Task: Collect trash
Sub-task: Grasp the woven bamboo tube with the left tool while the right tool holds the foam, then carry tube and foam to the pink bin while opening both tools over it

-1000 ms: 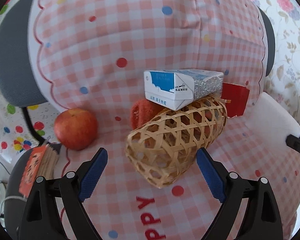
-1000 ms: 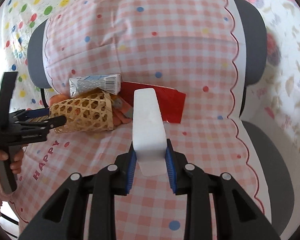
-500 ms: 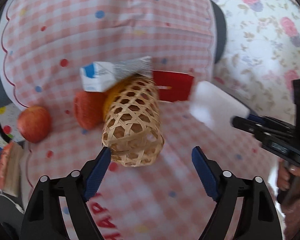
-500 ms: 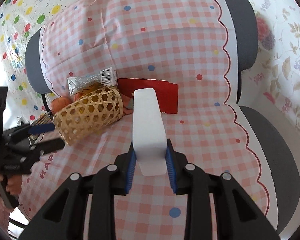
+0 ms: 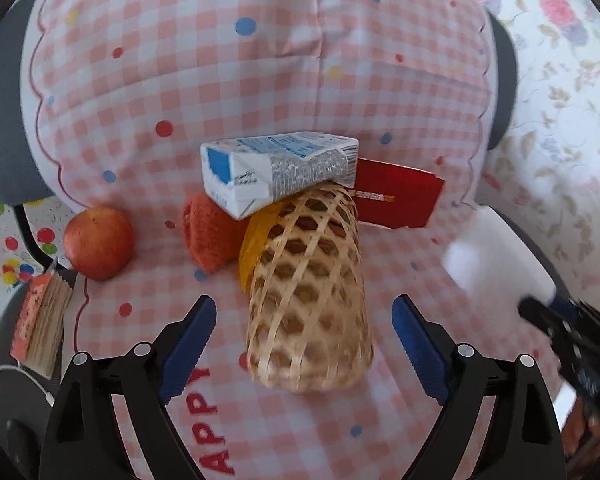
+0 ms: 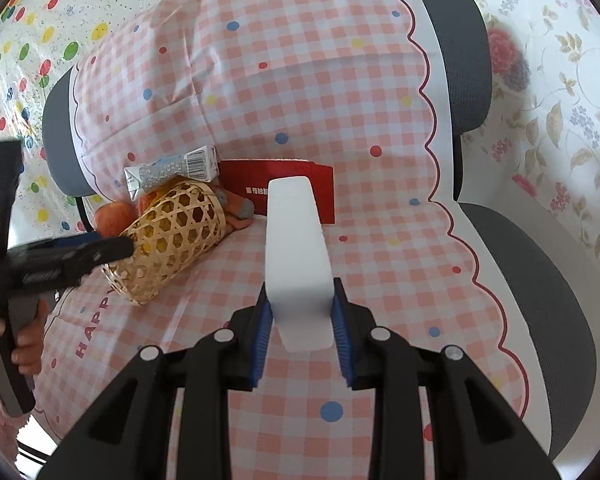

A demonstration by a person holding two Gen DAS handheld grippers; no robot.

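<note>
Apple [image 5: 98, 242] near left edge of checked cover [image 5: 260, 80]. Left gripper [image 5: 302, 344] spread wide, straddling woven basket [image 5: 310, 308] (on its side, milk carton [image 5: 278, 172] resting atop). Red packet [image 5: 398, 200] behind. Right gripper [image 6: 303, 316] clamped on white block [image 6: 296, 256].

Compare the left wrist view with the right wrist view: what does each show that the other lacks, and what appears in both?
Only the left wrist view shows the paper pad at the seat's edge, and the open left hand-held gripper head-on. Only the right wrist view shows the right hand-held gripper shut on the white foam block. Both show the woven basket, milk carton, red packet and apple.
</note>
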